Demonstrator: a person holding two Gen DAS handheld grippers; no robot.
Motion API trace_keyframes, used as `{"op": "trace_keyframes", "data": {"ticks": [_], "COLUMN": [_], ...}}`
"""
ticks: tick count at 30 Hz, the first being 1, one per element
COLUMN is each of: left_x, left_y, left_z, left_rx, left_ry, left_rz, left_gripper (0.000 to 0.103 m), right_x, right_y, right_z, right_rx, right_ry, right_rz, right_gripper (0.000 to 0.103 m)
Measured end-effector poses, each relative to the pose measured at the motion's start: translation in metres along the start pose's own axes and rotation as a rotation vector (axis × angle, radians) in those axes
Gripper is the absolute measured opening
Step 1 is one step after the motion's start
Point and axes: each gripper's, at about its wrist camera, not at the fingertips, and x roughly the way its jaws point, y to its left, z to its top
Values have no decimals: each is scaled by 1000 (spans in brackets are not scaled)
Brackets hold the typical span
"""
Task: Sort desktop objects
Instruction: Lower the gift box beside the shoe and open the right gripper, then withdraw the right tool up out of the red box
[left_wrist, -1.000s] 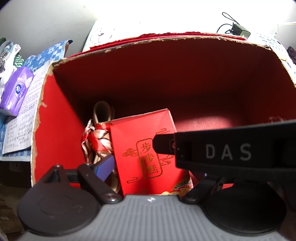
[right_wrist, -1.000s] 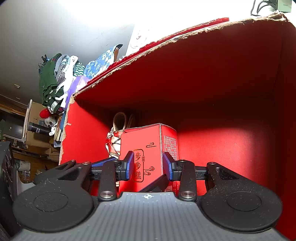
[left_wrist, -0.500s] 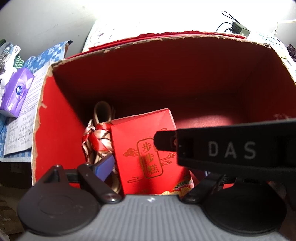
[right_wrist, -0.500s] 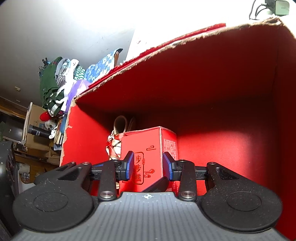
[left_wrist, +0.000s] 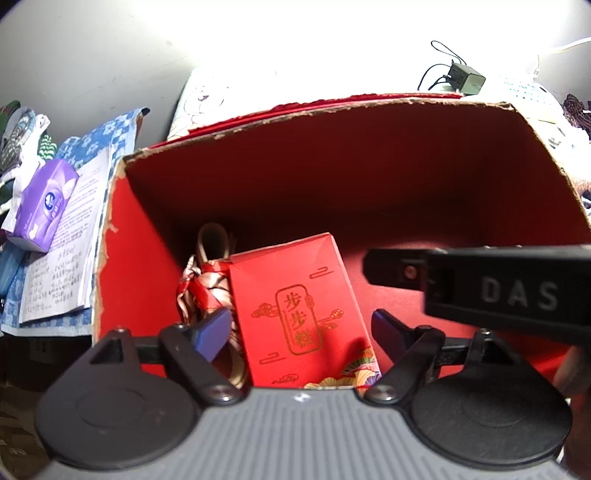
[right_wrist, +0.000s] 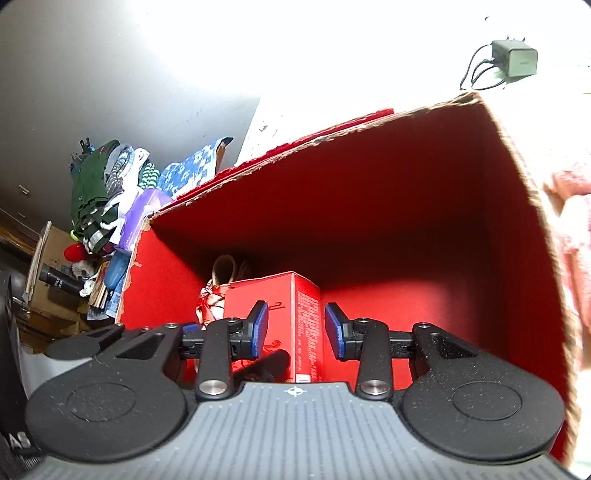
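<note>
A large red cardboard box (left_wrist: 295, 184) stands open toward me, and its red inner wall (right_wrist: 388, 192) also fills the right wrist view. Inside at the left sits a small red gift box (left_wrist: 295, 295) with gold characters. Next to it lies a red patterned cloth (left_wrist: 207, 280) with a beige strap. My left gripper (left_wrist: 299, 328) is open over the small box, its fingers either side and apart from it. My right gripper (right_wrist: 295, 330) is open and empty, with the small gift box (right_wrist: 273, 288) farther in beyond its pads. Its black body (left_wrist: 509, 291) crosses the right of the left wrist view.
Left of the big box lie a purple tissue pack (left_wrist: 44, 203), a written sheet (left_wrist: 70, 251) and a blue patterned cloth (left_wrist: 99, 136). A charger with cable (left_wrist: 465, 77) sits behind the box. A pile of clothes (right_wrist: 99, 192) is at the far left.
Both cameras have pulled back from the big box, showing more of its rim. In the left wrist view the right gripper has slid rightward, away from the small red box.
</note>
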Motion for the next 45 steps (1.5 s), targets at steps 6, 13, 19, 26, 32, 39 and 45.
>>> {"op": "trace_keyframes", "data": {"ticks": [6, 13, 19, 26, 32, 39, 45], "left_x": [-9, -34, -56, -75, -88, -102, -103], "left_y": [-4, -12, -14, -14, -35, -74, -104], "left_z": [-8, -16, -24, -40, -52, -64, -74], "left_rx": [2, 6, -25, -98, -118, -102, -98], "left_ry": [-30, -103, -139, -147, -146, -153, -136], "left_rz": [-30, -46, -29, 20, 71, 104, 101], "left_gripper": [83, 80, 81, 83, 85, 87, 87], "right_x": [-19, -41, -54, -72, -94, -124, -141], "right_y": [5, 18, 22, 26, 15, -10, -28], "right_z": [-9, -23, -30, -41, -53, -65, -77], "right_rx": [-43, -140, -174, -230, -250, -229, -240], "right_ry": [-92, -220, -235, -225, -245, -269, -243], "right_rz": [-22, -70, -39, 20, 45, 87, 108], "right_gripper": [38, 39, 40, 44, 50, 60, 60]}}
